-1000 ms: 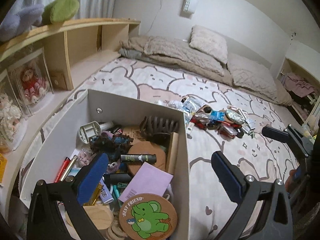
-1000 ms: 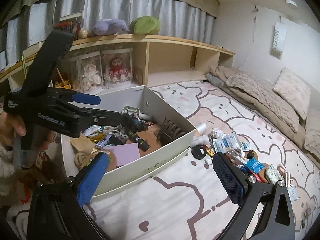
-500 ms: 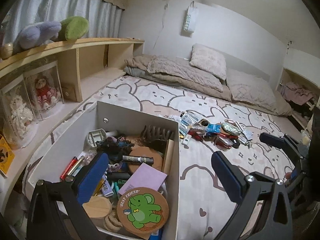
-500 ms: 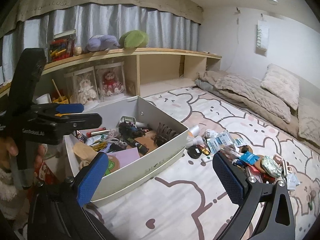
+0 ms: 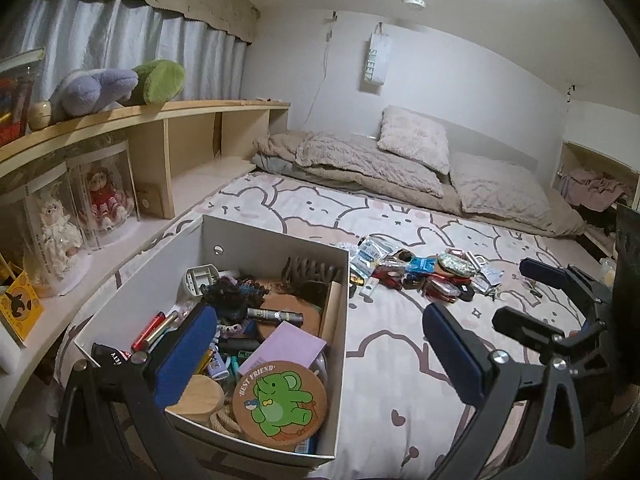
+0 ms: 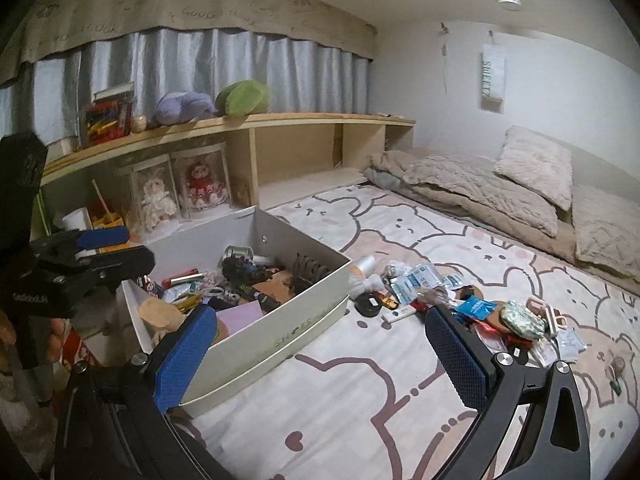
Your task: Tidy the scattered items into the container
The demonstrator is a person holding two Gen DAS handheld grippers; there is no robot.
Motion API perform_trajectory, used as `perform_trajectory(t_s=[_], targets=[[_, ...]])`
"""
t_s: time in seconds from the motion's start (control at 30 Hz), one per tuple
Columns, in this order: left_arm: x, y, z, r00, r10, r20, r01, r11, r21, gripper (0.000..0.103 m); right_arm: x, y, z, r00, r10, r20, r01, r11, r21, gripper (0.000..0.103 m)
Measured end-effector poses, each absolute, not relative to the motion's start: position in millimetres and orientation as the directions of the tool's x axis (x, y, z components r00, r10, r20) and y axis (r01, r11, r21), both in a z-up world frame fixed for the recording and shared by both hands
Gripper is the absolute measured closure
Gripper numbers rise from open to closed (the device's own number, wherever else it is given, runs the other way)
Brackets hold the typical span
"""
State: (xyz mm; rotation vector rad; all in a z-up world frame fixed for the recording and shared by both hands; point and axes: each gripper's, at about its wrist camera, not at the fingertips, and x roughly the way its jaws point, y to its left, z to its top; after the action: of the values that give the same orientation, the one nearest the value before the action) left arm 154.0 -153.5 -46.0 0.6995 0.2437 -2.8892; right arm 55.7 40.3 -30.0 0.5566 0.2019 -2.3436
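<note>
Along the left edge, a curved light-wood shelf (image 5: 120, 128) carrying a purple plush toy (image 5: 96, 90) and a green plush toy (image 5: 160, 82), with two dolls in clear cases (image 5: 80, 208) underneath. Just right of the shelf, an open white cardboard shoebox (image 5: 276, 236) on the bed, crammed: round cork coaster with a green elephant (image 5: 280, 400) leaning at the near wall, lilac paper card (image 5: 286, 346) behind it, dark brown claw hair clip (image 5: 310, 272) at the far right corner. Left gripper (image 5: 316, 356) poised above the box's near right edge, blue-padded jaws spread wide, holding nothing. Right of the box wall, a bare stretch of pink bear-print bedsheet (image 5: 384, 356), open room between box and clutter. Farther right, a scattered heap of small packets and trinkets (image 5: 424, 276) lying on the sheet, well apart from the beige pillows (image 5: 416, 140) at the wall. At far right, right gripper (image 6: 320, 356) hovering over the sheet between box and heap, jaws likewise wide apart and empty; black round compact (image 6: 368, 303) and white tube (image 6: 364, 266) just beside the box's outer wall.

Against one second back: both cameras higher and drawn away, more ceiling and curtain showing, box and heap smaller in view, contents unmoved; left gripper, seen from the right wrist, lower and farther to the left.
</note>
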Motion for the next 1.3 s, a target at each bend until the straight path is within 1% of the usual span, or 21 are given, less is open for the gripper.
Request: perform_trajectory(t_s=[0.13, 0.27, 0.67, 1.3], targets=[[162.2, -148.1, -45.8, -0.887, -0.123, -0.446, 0.188, -0.977, -0.105, 0.000, 58.6, 47.0, -27.4, -0.668, -0.601, -0.439, 0.661, -0.750, 0.020, 0.000], [168.1, -146.4, -46.6, -0.890, -0.119, -0.439, 0.189, -0.975, -0.118, 0.000, 62.4, 52.1, -27.6, -0.682, -0.586, -0.438, 0.646, -0.763, 0.017, 0.000], [174.1, -137.6, -51.6, -0.886, -0.127, -0.445, 0.199, -0.973, -0.119, 0.000, 67.4, 66.7, -35.5, -0.708, -0.553, -0.439, 0.605, -0.796, 0.025, 0.000], [175.3, -131.3, -61.2, -0.874, -0.165, -0.457, 0.222, -0.972, -0.073, 0.000, 66.6, 75.2, -43.3, -0.722, -0.521, -0.455, 0.573, -0.819, 0.030, 0.000]])
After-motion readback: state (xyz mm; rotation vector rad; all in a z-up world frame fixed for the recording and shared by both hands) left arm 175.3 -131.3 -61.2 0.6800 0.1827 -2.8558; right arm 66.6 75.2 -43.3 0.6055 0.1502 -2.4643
